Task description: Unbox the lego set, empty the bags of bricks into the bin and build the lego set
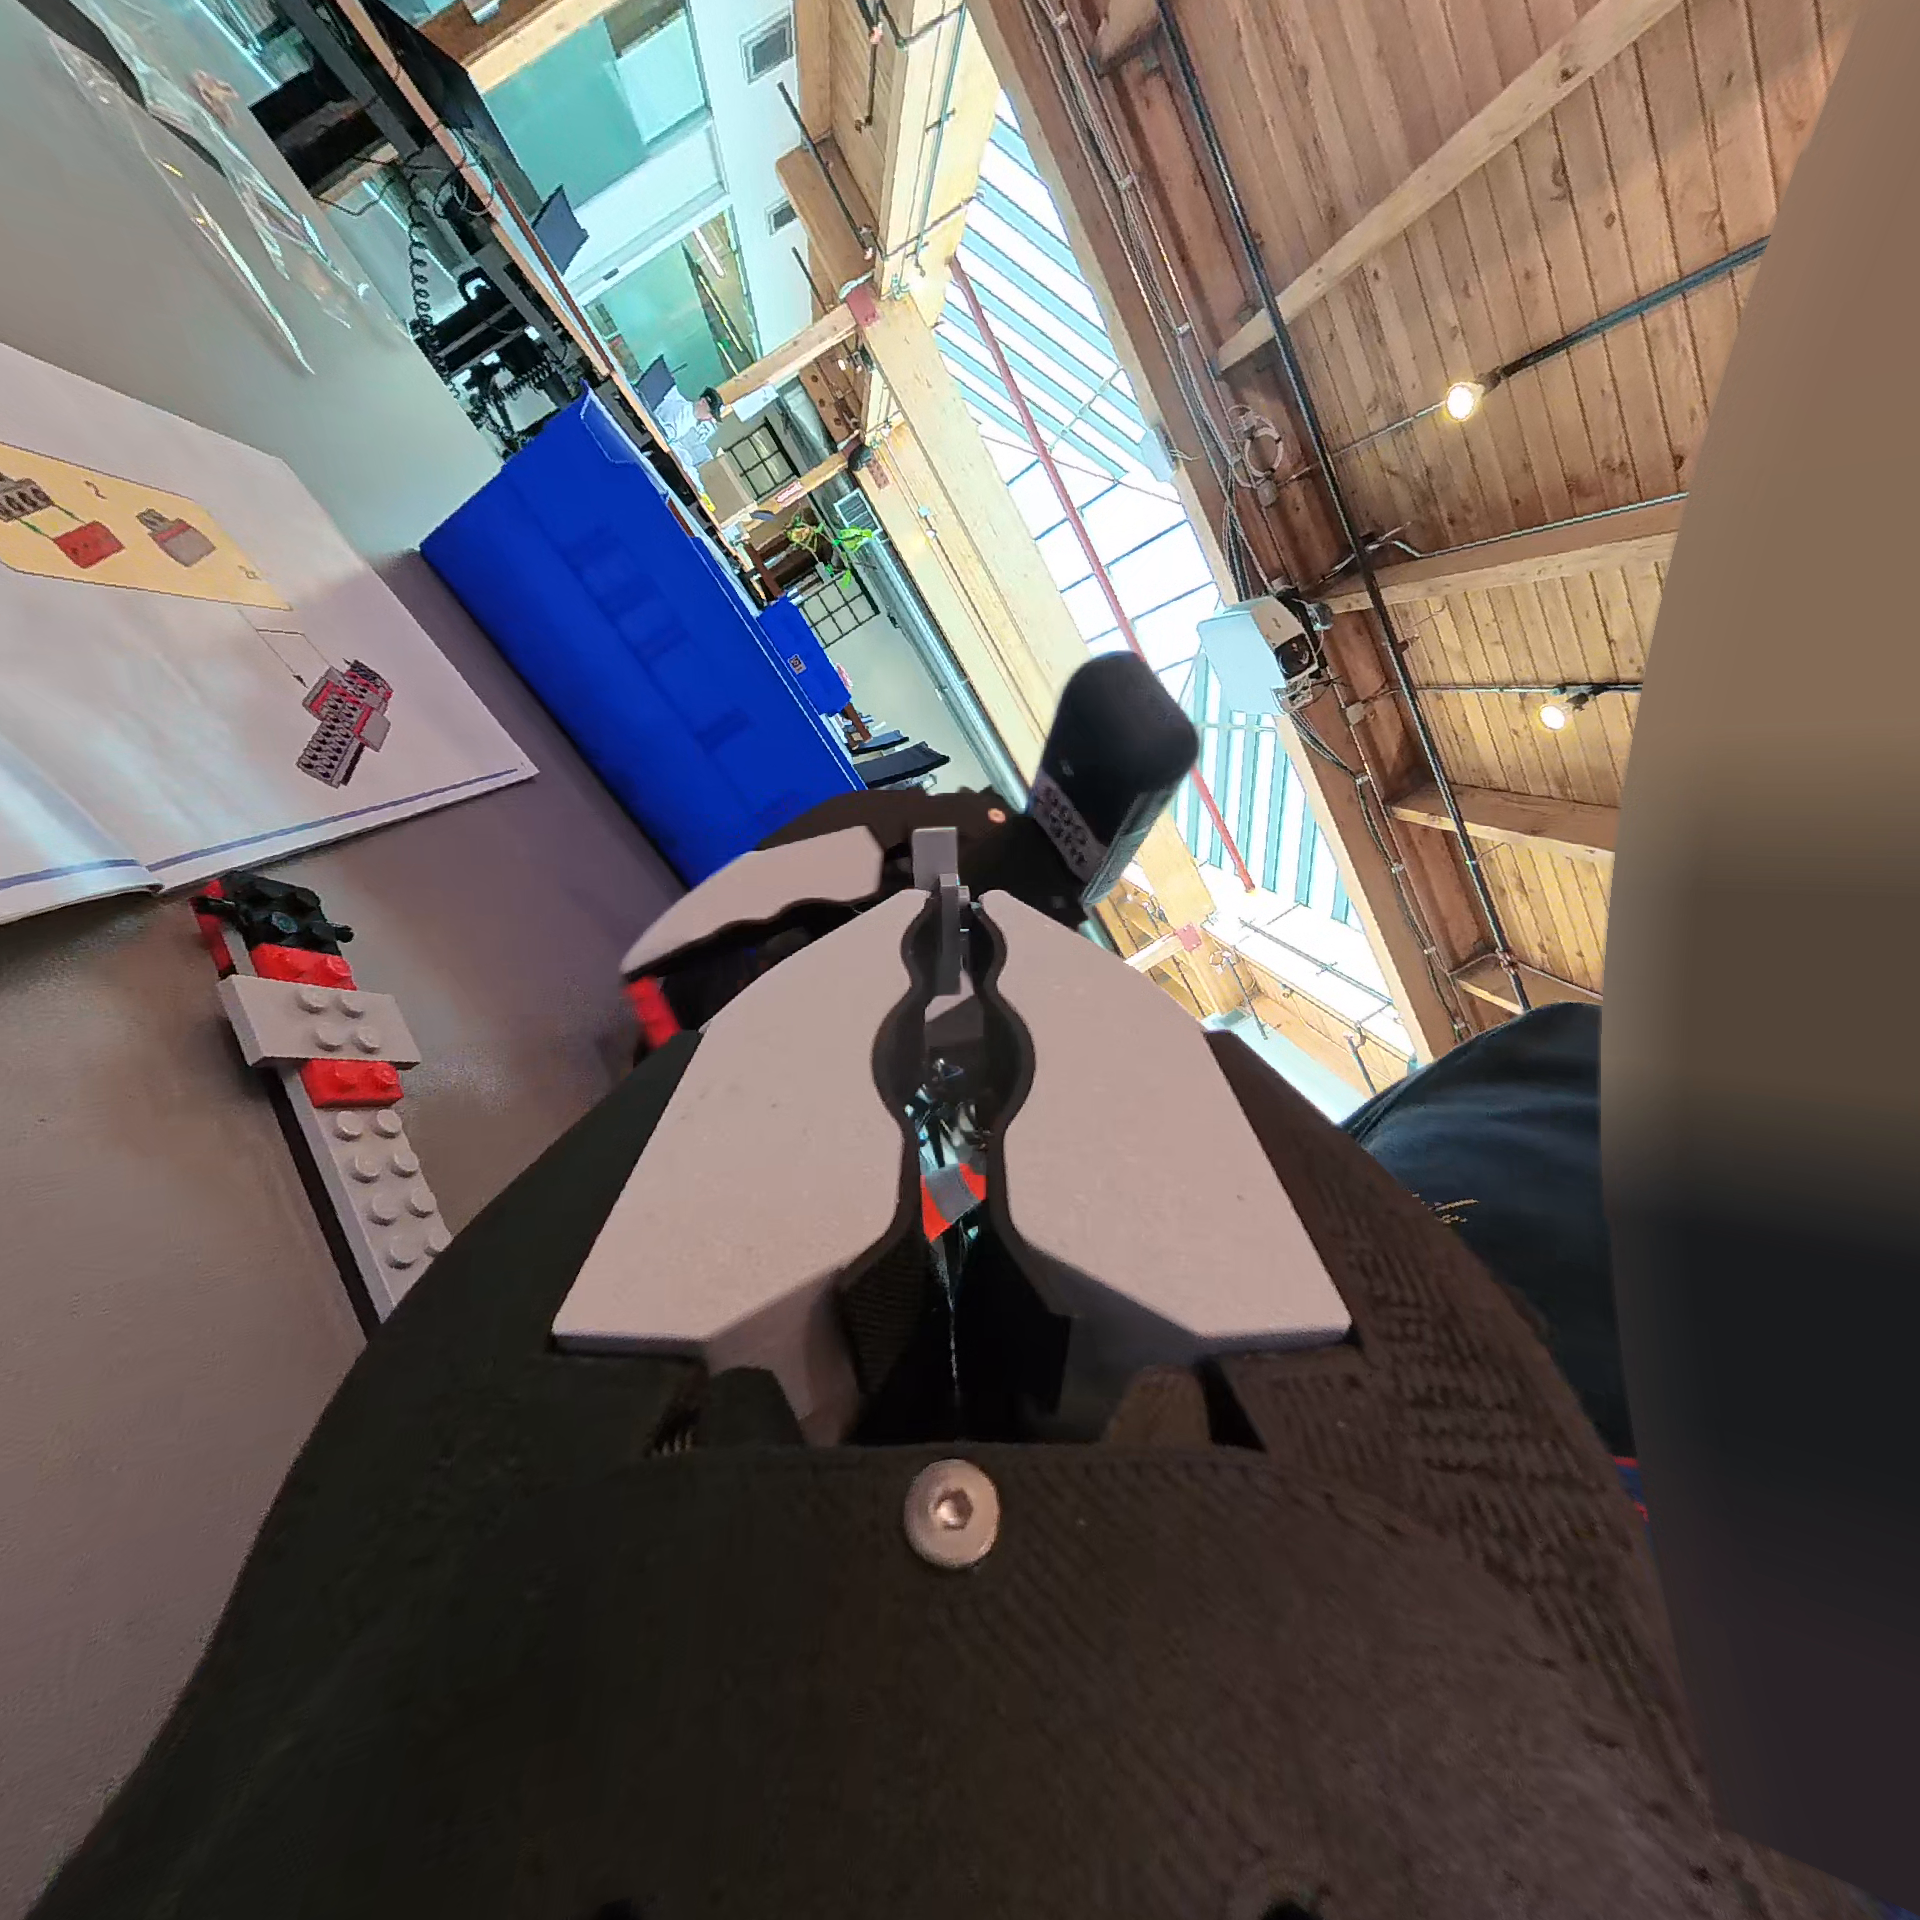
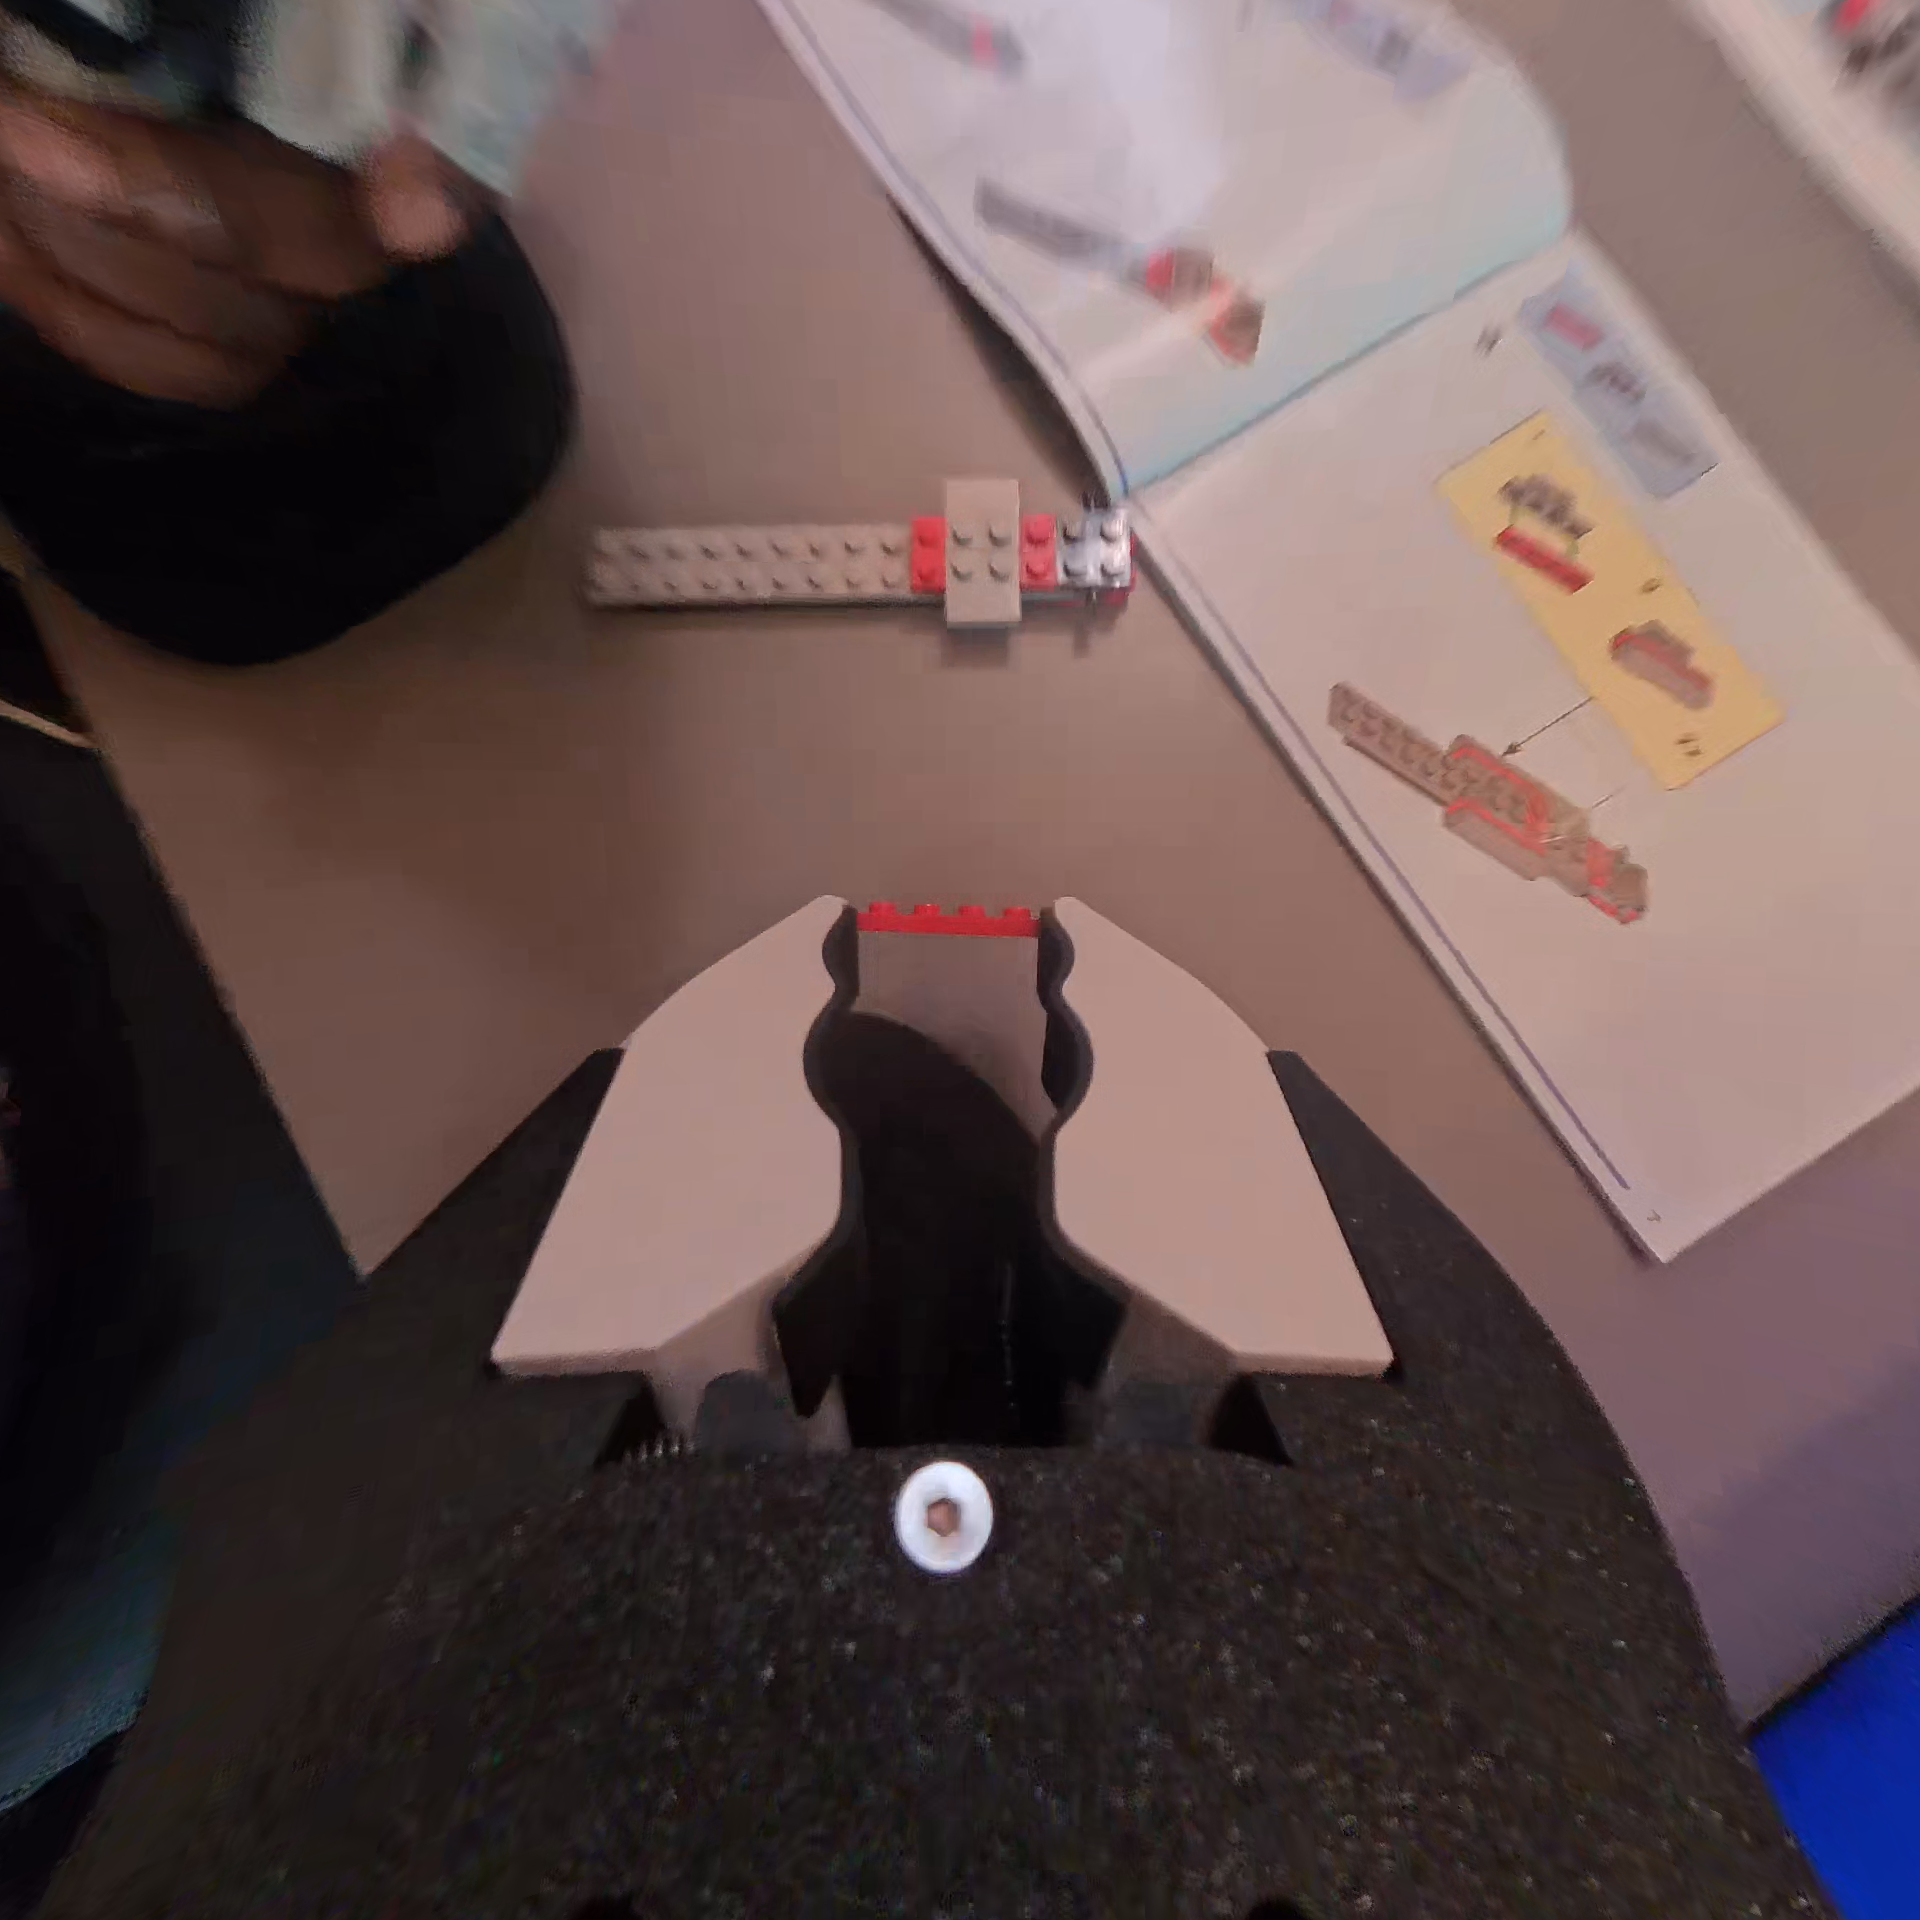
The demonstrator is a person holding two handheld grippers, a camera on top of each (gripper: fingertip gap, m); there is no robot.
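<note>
You can't read any writing here: the instruction booklet (image 2: pixel 1351 644) shows only diagrams, its small marks too blurred.

Grey tabletop (image 2: pixel 727 790); wooden plank ceiling (image 1: pixel 1455 208); lit spotlights (image 1: pixel 1462 399).

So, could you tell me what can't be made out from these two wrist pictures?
- Left wrist view: the small grey piece in the left gripper is mostly hidden by the fingers; its shape is unclear.
- Left wrist view: the blue bin shows only its outside; contents hidden.
- Right wrist view: the red brick in the right gripper shows edge-on only.
- Right wrist view: motion blur smears the instruction booklet.
</note>
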